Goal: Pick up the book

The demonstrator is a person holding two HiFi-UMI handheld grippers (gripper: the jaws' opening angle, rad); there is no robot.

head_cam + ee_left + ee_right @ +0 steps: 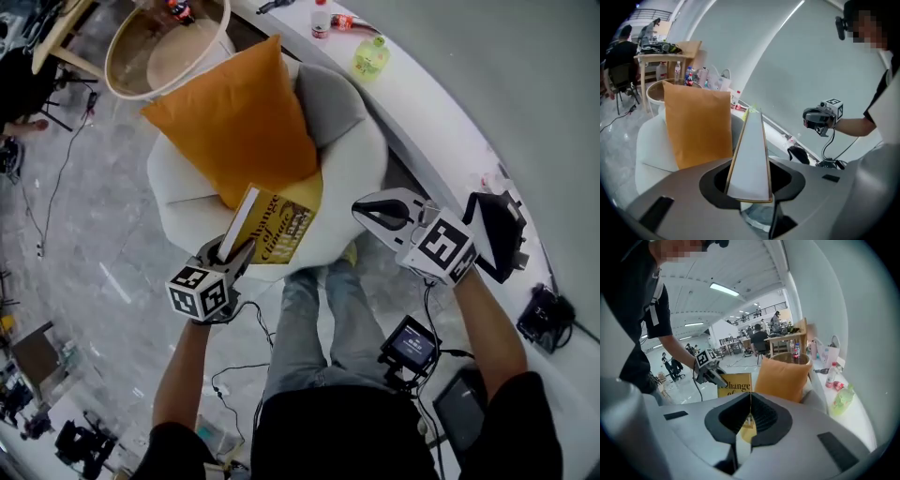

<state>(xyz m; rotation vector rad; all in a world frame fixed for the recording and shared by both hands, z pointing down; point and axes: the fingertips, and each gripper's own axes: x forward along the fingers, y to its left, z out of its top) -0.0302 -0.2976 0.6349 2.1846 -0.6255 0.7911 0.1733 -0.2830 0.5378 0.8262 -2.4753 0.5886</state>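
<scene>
Above the white armchair (178, 187), the left claw (232, 249) is clamping the yellow book (286, 225) by one edge and should be holding it firm and steady, while the right claw (377, 214) is hanging clenched, empty

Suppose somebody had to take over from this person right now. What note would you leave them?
Left tool: shut on the yellow book, gripping its edge.
Right tool: shut, empty, off to the side.
Book: held up in front of the orange cushion on the white armchair.
Done: book picked up.
Left: nothing beyond keeping hold of it.
</scene>
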